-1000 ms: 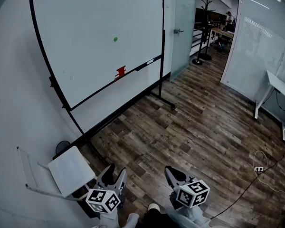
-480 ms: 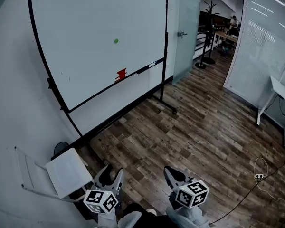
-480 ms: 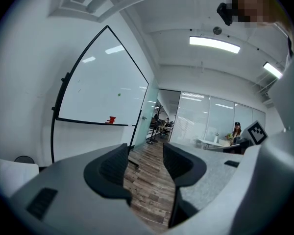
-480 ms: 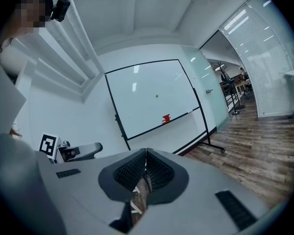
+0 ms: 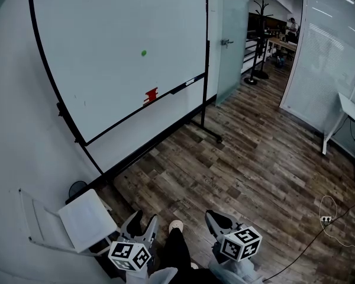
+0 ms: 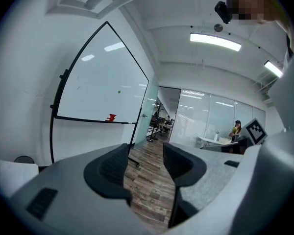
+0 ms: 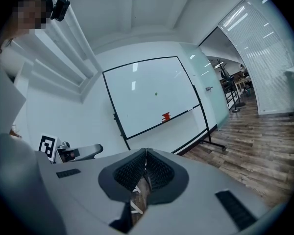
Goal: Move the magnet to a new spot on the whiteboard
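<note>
Magnet sits on whiteboard, well apart from both grippers. Left gripper jaws apart, empty; right gripper jaws together, empty.

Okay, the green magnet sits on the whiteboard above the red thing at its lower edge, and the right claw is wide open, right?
Not quite: the right claw is shut, jaws together on nothing, as the right gripper view shows. The green magnet does sit on the whiteboard above the red thing at its lower edge.
</note>
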`<control>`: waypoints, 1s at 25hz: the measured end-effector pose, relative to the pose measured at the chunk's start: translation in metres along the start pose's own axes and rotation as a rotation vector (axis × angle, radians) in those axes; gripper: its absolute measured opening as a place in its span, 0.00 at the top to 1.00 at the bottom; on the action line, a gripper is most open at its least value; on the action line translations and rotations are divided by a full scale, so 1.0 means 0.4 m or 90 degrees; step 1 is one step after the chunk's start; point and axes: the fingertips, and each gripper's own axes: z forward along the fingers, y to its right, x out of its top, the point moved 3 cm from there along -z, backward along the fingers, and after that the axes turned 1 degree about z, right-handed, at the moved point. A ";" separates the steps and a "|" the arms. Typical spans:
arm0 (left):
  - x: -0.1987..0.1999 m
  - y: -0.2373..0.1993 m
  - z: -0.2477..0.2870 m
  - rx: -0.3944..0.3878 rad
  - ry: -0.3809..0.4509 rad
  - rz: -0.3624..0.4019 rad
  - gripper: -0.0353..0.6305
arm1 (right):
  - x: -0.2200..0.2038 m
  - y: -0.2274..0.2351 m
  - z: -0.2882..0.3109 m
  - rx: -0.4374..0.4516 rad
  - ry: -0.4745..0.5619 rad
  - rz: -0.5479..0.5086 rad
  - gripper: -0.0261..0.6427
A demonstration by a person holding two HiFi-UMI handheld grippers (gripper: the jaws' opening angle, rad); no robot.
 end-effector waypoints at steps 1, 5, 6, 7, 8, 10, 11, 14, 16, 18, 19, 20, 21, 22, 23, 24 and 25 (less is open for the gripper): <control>0.002 -0.006 0.010 0.000 0.001 -0.001 0.62 | 0.004 0.003 0.010 0.000 0.001 -0.001 0.92; 0.011 -0.032 0.057 -0.009 -0.003 -0.001 0.62 | 0.018 0.020 0.054 -0.004 0.003 0.002 0.92; 0.016 -0.038 0.070 -0.011 -0.003 -0.001 0.62 | 0.024 0.025 0.066 -0.005 0.002 0.001 0.92; 0.021 -0.045 0.082 -0.012 -0.003 -0.001 0.62 | 0.029 0.030 0.078 -0.005 0.002 0.000 0.92; 0.025 -0.053 0.095 -0.012 -0.003 -0.001 0.62 | 0.034 0.036 0.092 -0.006 0.001 0.000 0.92; 0.035 -0.070 0.125 -0.012 -0.003 0.000 0.62 | 0.049 0.047 0.123 -0.005 0.001 0.000 0.92; 0.041 -0.080 0.142 -0.012 -0.004 0.000 0.62 | 0.057 0.053 0.140 -0.004 0.001 -0.001 0.92; 0.056 -0.114 0.190 -0.006 -0.002 -0.003 0.62 | 0.079 0.070 0.193 0.001 -0.005 -0.007 0.92; 0.065 -0.134 0.225 -0.006 -0.003 -0.005 0.62 | 0.095 0.087 0.227 0.000 -0.007 -0.006 0.92; 0.080 -0.153 0.262 -0.008 -0.003 -0.005 0.62 | 0.115 0.104 0.263 -0.004 -0.006 -0.003 0.92; 0.090 -0.165 0.280 -0.008 -0.002 -0.004 0.62 | 0.128 0.110 0.282 -0.005 -0.004 -0.003 0.92; 0.101 -0.175 0.299 -0.009 -0.001 -0.003 0.62 | 0.141 0.117 0.301 -0.005 -0.002 -0.004 0.92; 0.113 -0.184 0.318 -0.011 0.000 0.000 0.62 | 0.154 0.123 0.319 -0.005 0.000 -0.005 0.92; 0.124 -0.191 0.336 -0.013 0.001 0.002 0.62 | 0.166 0.129 0.335 -0.005 0.002 -0.005 0.92; 0.133 -0.199 0.354 -0.015 0.001 0.003 0.62 | 0.177 0.135 0.351 -0.006 0.004 -0.005 0.92; 0.142 -0.209 0.371 -0.017 0.001 0.004 0.62 | 0.186 0.141 0.369 -0.007 0.006 -0.004 0.92; 0.150 -0.222 0.389 -0.018 0.002 0.005 0.62 | 0.196 0.148 0.388 -0.009 0.007 -0.004 0.92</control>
